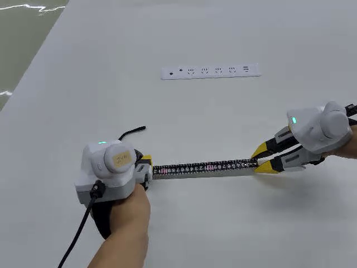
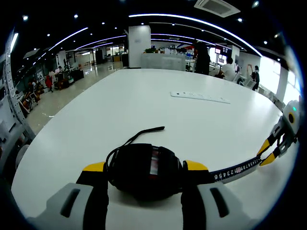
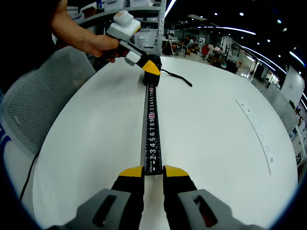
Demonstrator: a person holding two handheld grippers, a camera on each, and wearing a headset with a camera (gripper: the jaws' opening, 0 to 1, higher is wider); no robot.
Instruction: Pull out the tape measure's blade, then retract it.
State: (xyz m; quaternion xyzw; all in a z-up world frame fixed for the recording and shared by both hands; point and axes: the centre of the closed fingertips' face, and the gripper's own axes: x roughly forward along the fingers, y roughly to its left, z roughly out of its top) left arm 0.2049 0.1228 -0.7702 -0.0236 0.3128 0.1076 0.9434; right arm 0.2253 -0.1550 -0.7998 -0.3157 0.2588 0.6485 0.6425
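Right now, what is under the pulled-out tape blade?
Bare table lies under the blade, stretched between the case in the left tool and the right tool. The strip beneath it and the blade's tip, pinched in the right tool, are covered.

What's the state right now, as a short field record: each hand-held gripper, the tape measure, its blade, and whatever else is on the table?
Left hand-held gripper: shut on the tape measure case
Right hand-held gripper: shut on the blade tip
Blade: pulled out, straight between the two grippers, numbers facing up
Wrist strap: loose on the table beside the case
Power strip: farther back, apart from the work
Task stage: blade out, retraction not yet done
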